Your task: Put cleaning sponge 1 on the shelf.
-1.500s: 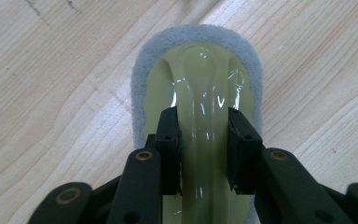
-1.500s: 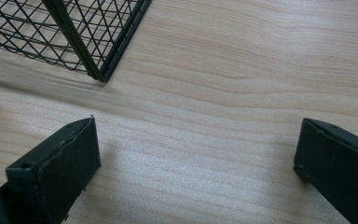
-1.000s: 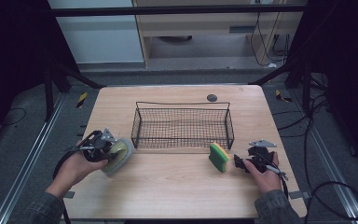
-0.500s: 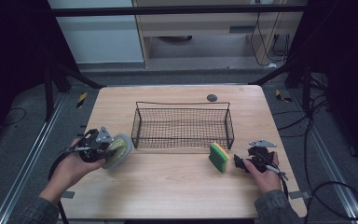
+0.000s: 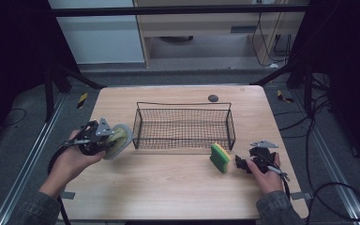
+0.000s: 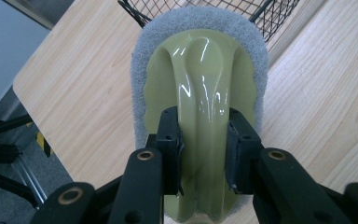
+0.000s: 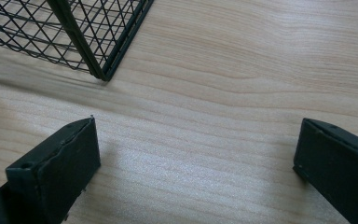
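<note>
Green scrubber (image 6: 200, 79) clamped in left tongs (image 6: 204, 140), seemingly above table (image 5: 168, 187)

The wooden tabletop (image 5: 183, 187) stands on a grey floor (image 5: 215, 70). Behind it stands a pale cabinet (image 5: 101, 35). The room sides are dark.

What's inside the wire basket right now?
Nothing shows inside the wire basket; bare table wood shows through its mesh. The scrubber and sponge are outside it.
</note>
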